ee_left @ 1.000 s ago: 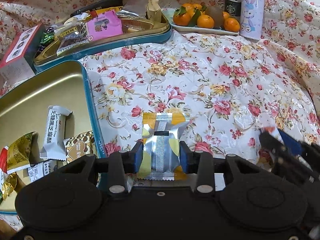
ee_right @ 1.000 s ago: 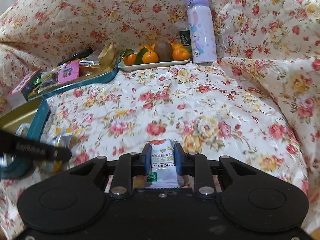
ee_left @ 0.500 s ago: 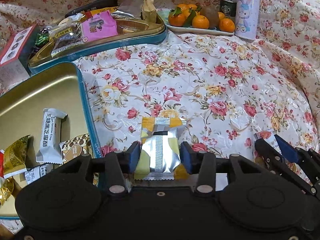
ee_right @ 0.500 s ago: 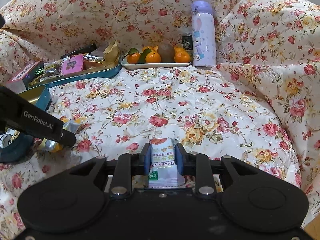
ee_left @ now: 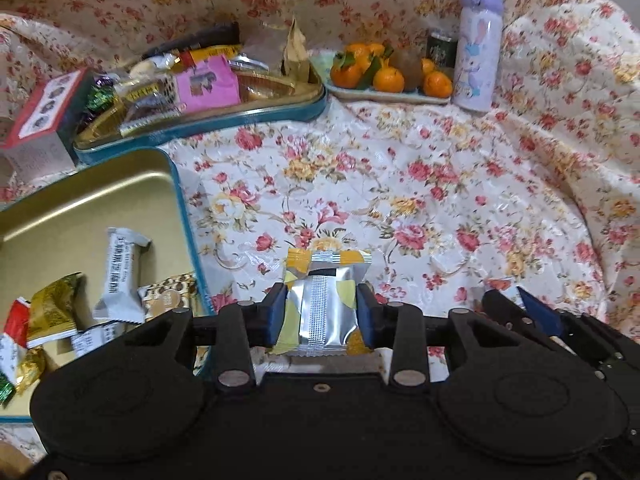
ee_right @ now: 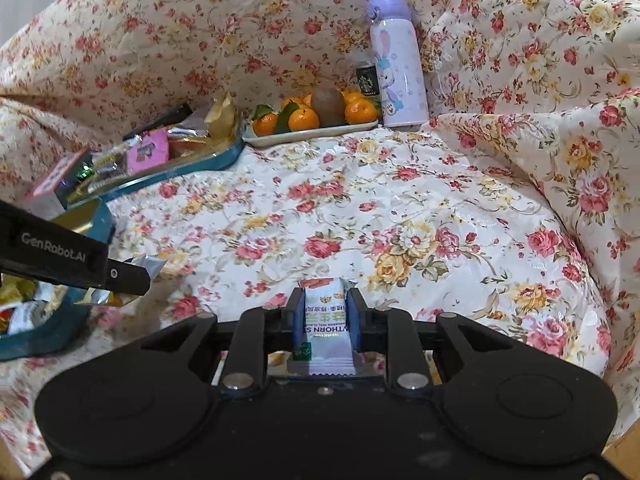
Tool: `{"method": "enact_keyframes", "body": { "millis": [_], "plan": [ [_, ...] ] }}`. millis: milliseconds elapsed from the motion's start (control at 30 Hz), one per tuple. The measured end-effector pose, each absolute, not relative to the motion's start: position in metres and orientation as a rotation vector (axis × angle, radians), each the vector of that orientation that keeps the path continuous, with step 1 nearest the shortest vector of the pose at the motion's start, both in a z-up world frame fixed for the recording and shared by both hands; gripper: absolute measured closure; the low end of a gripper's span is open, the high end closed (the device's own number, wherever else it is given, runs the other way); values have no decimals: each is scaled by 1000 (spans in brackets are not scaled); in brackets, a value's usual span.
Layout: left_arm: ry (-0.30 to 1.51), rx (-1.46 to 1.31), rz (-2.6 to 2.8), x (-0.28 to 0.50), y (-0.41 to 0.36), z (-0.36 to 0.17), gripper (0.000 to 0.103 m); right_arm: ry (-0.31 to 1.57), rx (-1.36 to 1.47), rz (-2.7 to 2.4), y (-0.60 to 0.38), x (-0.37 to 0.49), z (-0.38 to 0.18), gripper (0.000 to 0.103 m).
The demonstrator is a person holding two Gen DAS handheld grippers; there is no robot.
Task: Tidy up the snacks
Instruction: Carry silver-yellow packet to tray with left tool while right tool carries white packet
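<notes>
With several snacks already in the tin (ee_left: 120,184), our closing left tongs (ee_left: 321,314) grip a silver packet (ee_left: 324,304) and our shut right tongs (ee_right: 325,316) a white packet (ee_right: 326,324), both still to be binned.

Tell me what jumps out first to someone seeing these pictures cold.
The rose-print cloth covers everything. At the back, a plate of oranges sits beside a lilac rabbit bottle. Up front, the left gripper is closing around a silver-and-yellow packet, and the right gripper pinches a white snack packet.
</notes>
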State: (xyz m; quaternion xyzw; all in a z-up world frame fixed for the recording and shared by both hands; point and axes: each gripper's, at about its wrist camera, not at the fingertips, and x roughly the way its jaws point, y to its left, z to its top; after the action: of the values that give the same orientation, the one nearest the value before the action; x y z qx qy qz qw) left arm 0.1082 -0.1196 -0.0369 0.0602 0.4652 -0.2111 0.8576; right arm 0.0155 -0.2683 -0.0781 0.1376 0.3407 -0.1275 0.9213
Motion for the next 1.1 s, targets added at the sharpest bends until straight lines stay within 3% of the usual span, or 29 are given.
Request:
{"method": "enact_keyframes", "body": {
  "millis": [600, 1100],
  "plan": [
    [930, 72, -321, 70, -28, -3, 58, 685, 281, -44, -204, 1, -38, 80],
    [893, -1, -70, 110, 82, 2, 58, 657, 187, 203, -111, 51, -12, 80]
  ]
}}
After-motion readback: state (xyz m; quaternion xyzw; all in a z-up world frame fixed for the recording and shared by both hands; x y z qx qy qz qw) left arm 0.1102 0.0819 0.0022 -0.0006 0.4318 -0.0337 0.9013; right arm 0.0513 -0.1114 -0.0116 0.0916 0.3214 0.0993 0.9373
